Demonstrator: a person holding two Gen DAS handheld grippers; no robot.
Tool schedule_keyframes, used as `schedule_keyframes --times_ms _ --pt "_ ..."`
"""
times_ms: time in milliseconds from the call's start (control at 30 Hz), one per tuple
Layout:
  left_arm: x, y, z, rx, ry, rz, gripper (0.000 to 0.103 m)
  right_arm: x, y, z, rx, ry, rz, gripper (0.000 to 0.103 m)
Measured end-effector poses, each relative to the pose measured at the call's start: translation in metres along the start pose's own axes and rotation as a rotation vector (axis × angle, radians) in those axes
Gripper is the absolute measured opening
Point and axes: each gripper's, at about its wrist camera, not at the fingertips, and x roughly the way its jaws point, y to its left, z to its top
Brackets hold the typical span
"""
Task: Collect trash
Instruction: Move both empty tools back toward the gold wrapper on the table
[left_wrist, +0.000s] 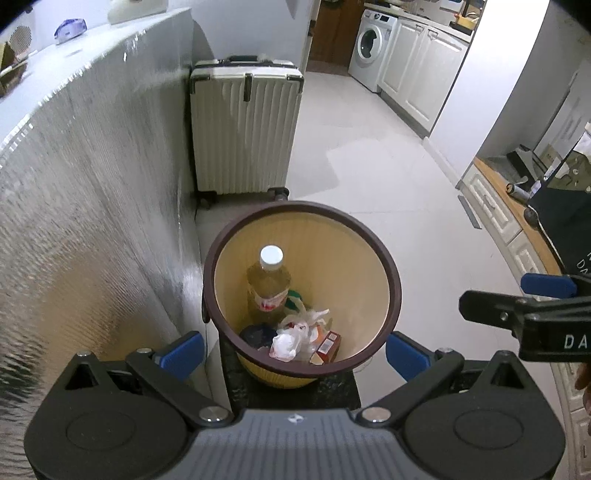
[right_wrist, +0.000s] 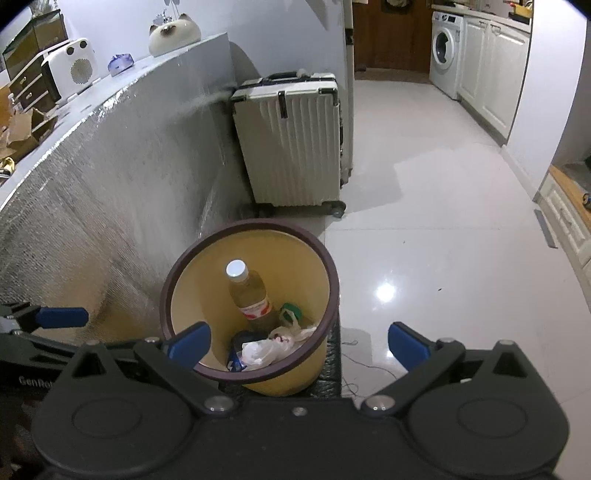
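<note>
At the right edge of the left wrist view, white letters "DA" stand on the black body of the right gripper (left_wrist: 546, 295), and a dark bag (left_wrist: 565, 229) above it shows cut-off white letters, too partial to read. At the left edge of the right wrist view, "GenRo" stands, cut off, on the black body of the left gripper (right_wrist: 55, 325).

A bottle (left_wrist: 268, 284) stands in the bin (left_wrist: 391, 273), suitcase (left_wrist: 243, 133) behind it, counter wall (left_wrist: 92, 192) left.
</note>
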Motion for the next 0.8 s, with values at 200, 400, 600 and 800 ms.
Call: schedule_keyframes --times_ms 200,400,600,800 --pt "-0.017 0.002 0.002 -0.004 -0.022 0.000 0.103 -0.019 -0.003 -0.002 -0.001 -0.022 -0.017 0.103" --pt "-0.038 -0.002 0.003 0.005 -0.060 -0.019 0.103 -0.037 -0.006 -0.007 0.001 -0.040 -0.035 0.103" --pt "-0.067 -0.005 0.003 0.024 -0.117 -0.036 0.103 -0.062 -0.004 -0.008 -0.008 -0.083 -0.039 0.103" --pt "-0.102 -0.001 0.000 0.047 -0.186 -0.027 0.103 -0.090 0.007 -0.007 -0.020 -0.147 -0.042 0.103"
